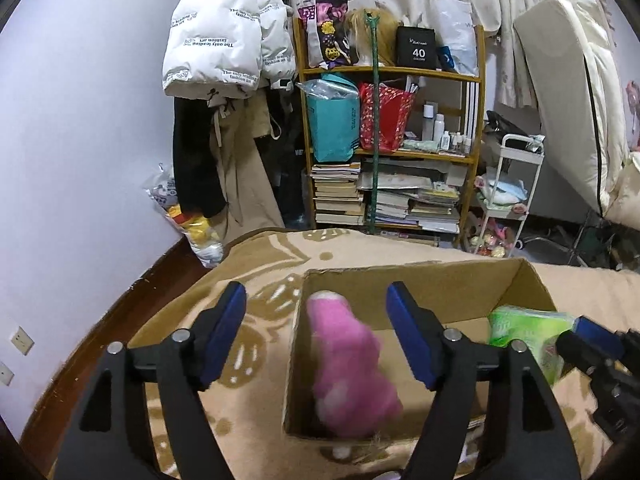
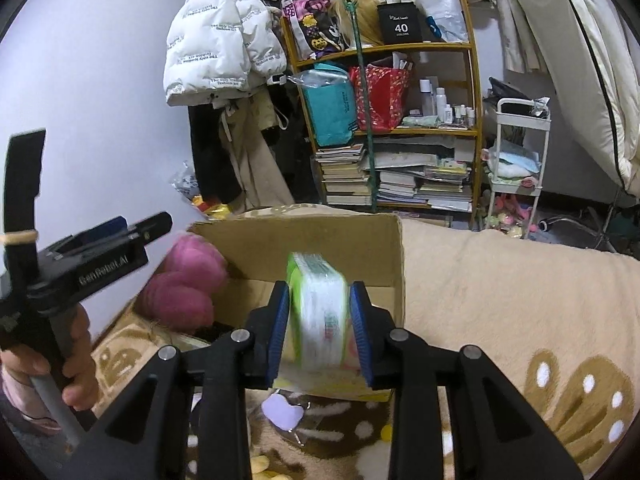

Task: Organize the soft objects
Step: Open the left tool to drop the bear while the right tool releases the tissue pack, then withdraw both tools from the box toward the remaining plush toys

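An open cardboard box [image 1: 424, 280] stands on a beige patterned blanket [image 1: 256, 264]; it also shows in the right wrist view [image 2: 320, 236]. A pink plush toy [image 1: 348, 364], blurred, is between my left gripper's wide-open fingers, free of both, over the box's left end; it shows in the right wrist view [image 2: 184, 288] too. My left gripper [image 1: 316, 300] is open. My right gripper [image 2: 320, 304] is shut on a green-and-white tissue pack [image 2: 320, 308] above the box's near edge; the pack shows at the right in the left wrist view [image 1: 528, 328].
A wooden shelf [image 1: 392, 140] with books, bags and bottles stands behind the bed. A white puffer jacket [image 1: 224, 32] hangs at its left, a white trolley [image 1: 508, 188] stands at its right. A lilac paw-shaped item [image 2: 282, 412] lies on the blanket below my right gripper.
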A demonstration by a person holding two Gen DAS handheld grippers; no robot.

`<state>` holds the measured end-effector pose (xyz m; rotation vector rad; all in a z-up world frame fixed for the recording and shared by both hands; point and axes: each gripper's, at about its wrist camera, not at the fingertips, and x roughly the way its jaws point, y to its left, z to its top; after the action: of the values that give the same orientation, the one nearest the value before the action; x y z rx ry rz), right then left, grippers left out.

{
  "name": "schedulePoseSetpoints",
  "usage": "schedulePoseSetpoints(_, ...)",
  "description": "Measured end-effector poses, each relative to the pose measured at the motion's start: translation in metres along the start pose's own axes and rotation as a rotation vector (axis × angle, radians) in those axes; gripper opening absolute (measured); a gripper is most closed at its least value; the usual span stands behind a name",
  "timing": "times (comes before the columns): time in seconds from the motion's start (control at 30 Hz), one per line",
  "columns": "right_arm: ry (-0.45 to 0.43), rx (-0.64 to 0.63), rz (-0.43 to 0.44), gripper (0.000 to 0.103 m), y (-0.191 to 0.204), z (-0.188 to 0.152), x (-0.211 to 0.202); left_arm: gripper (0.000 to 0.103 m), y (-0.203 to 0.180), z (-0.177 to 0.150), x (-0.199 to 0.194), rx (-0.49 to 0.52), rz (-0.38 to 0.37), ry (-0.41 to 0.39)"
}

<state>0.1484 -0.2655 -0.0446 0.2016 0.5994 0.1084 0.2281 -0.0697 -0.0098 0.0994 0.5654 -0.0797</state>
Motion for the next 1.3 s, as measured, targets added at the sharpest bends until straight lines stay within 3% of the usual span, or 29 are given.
schedulePoseSetpoints(0.1,-0.007,-0.007,-0.002,0.039,0.002,0.000,-0.005,0.076,0.002,0.000,-0.004,-0.001,0.009,0.009)
schedulePoseSetpoints(0.17,-0.015,-0.007,0.005,0.050,0.003,0.000,-0.009,0.077,0.002,-0.001,-0.008,0.019,0.015,0.009)
schedulePoseSetpoints(0.3,-0.024,0.013,0.027,0.058,0.002,-0.001,-0.020,0.086,0.003,-0.003,-0.022,0.063,0.045,-0.014)
schedulePoseSetpoints(0.37,-0.029,0.009,0.016,0.070,0.002,-0.003,-0.026,0.087,0.006,-0.005,-0.032,0.065,0.047,-0.020)
schedulePoseSetpoints(0.57,-0.039,0.008,-0.002,0.085,0.003,-0.007,-0.046,0.093,0.013,-0.016,-0.052,0.048,0.050,-0.014)
schedulePoseSetpoints(0.7,-0.041,0.004,-0.010,0.085,0.004,-0.010,-0.057,0.097,0.017,-0.028,-0.068,0.042,0.052,-0.010)
schedulePoseSetpoints(0.8,-0.043,-0.002,-0.016,0.097,0.006,-0.013,-0.064,0.098,0.021,-0.034,-0.077,0.027,0.049,-0.008)
schedulePoseSetpoints(1.3,-0.021,-0.027,-0.064,0.098,0.013,-0.032,-0.082,0.099,0.038,-0.069,-0.101,-0.017,0.036,0.027)
